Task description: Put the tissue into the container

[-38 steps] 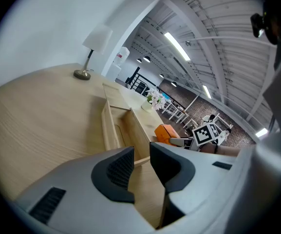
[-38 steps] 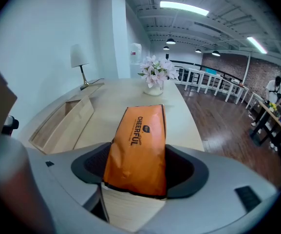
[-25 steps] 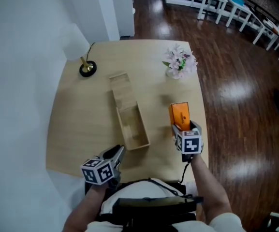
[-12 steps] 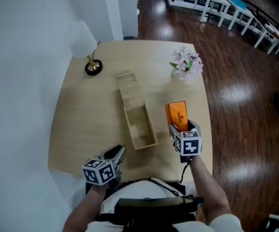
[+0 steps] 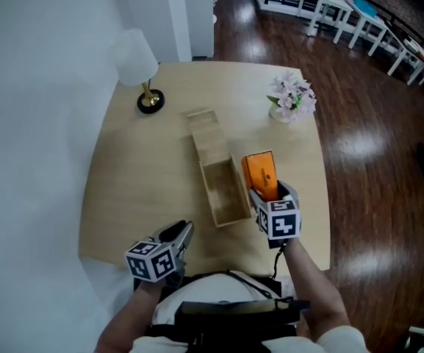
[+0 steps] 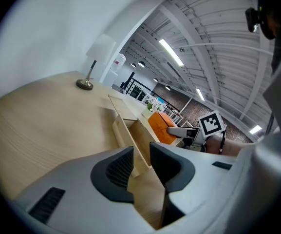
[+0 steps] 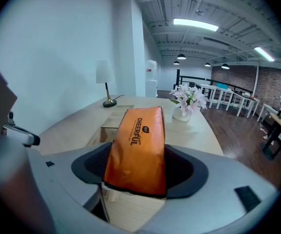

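Above the near right part of the table, the right gripper clamps an orange tissue pack between widely spread jaws, the pack tilted up and away. It seems to hang just beside the right wall of the open wooden box, though contact is hard to judge. Near the front edge, the left gripper holds nothing, its jaws only narrowly apart.

Right gripper was held out ahead of right forearm, tilted down, jaws wide and clamped on orange tissue pack. Left gripper was lower left of it, close to the body, angled down, jaws a narrow gap apart, nothing between them.
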Demonstrator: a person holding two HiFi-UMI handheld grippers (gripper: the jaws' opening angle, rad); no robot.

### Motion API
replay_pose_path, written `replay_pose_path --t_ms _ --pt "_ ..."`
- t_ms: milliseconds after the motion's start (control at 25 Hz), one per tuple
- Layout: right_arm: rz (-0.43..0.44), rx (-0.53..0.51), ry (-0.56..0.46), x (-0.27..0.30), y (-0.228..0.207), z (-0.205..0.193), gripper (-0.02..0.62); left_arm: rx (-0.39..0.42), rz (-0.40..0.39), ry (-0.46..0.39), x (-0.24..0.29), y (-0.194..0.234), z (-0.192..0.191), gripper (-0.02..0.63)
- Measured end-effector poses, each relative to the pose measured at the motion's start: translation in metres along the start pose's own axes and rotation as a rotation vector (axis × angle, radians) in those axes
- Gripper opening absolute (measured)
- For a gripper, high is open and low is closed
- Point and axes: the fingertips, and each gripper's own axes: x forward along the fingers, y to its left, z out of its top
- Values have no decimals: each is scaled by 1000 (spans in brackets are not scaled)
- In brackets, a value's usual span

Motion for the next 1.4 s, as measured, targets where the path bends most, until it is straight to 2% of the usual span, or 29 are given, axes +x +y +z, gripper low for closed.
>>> replay_pose_path --t_ms 920,1400 --pt "82 -29 6 17 75 8 345 0 -24 -17 -13 14 4 106" --pt "92 -55 24 26 94 7 341 -3 -46 4 -10 17 1 106"
